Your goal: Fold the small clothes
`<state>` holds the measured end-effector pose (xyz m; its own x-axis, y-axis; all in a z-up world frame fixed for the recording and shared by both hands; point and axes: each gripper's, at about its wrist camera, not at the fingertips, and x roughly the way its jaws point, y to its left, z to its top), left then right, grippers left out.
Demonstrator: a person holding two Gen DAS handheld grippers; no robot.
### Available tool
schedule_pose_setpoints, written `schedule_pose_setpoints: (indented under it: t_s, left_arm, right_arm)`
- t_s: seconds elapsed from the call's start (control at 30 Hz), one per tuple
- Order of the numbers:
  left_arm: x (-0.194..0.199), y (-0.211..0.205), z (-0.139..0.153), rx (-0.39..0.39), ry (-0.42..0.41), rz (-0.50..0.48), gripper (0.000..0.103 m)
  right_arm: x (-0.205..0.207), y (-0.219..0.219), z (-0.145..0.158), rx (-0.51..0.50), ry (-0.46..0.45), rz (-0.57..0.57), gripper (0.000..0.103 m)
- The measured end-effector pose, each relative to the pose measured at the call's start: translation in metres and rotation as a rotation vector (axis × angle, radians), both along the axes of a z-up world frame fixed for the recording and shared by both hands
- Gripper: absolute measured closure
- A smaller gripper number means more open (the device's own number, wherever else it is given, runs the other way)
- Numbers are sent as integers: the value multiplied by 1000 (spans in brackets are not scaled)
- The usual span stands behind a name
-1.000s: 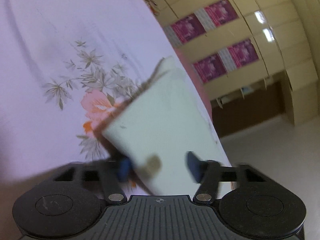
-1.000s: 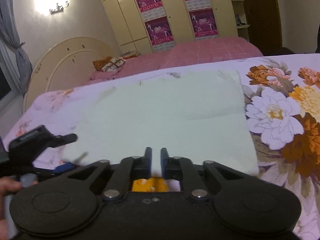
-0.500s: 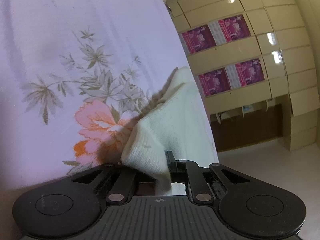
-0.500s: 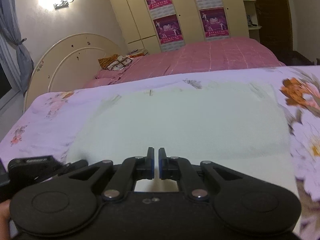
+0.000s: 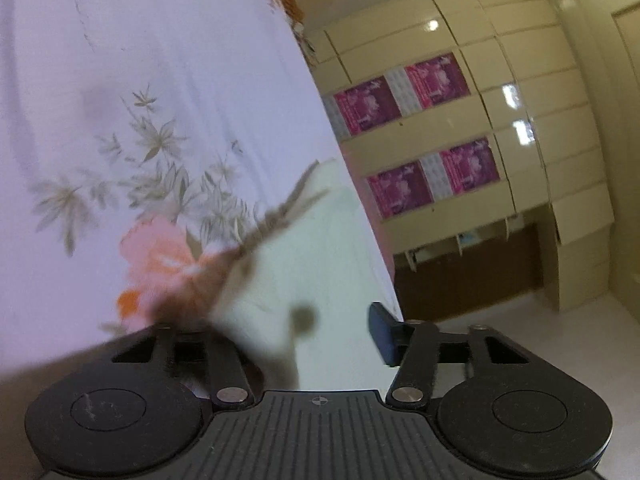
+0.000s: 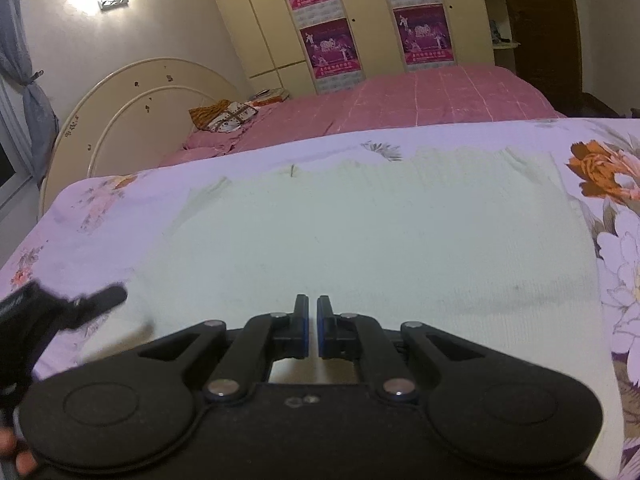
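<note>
Right wrist view: right gripper (image 6: 312, 330) jaws nearly pressed together, a thin gap between them, low over the near hem of the cloth (image 6: 360, 248); whether they pinch fabric, cannot tell. Cloth lies flat on the floral sheet (image 6: 624, 248). Left gripper (image 5: 316, 330) jaws spread, cloth corner blurred between them. Judgement: close left on the corner, lift both evenly

Blurred pale cloth (image 5: 320, 264) between spread fingers (image 5: 382, 332)
</note>
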<state>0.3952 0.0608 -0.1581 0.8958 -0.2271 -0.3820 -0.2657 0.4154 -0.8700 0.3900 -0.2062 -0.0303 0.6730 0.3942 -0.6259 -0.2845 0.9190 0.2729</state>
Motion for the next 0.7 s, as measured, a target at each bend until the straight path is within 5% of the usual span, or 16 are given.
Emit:
schedule_pose_setpoints:
  t_s: [0.1,0.3,0.5,0.7]
  left_arm:
    - [24,4,-11,-19,65,-1,94]
    - [30,1,7,21,-41,-40,96]
    - [43,10,-11,10,48,-63,96]
    - [51,8,11,103,15,-115,96]
  right_arm:
    - [3,3,3,6,-8,1,98]
    - [14,13,11,-4,-44,4,98]
    - [28,30,-17,-162,-9,17,103]
    - [27,26,-18,-145,-16,25,103]
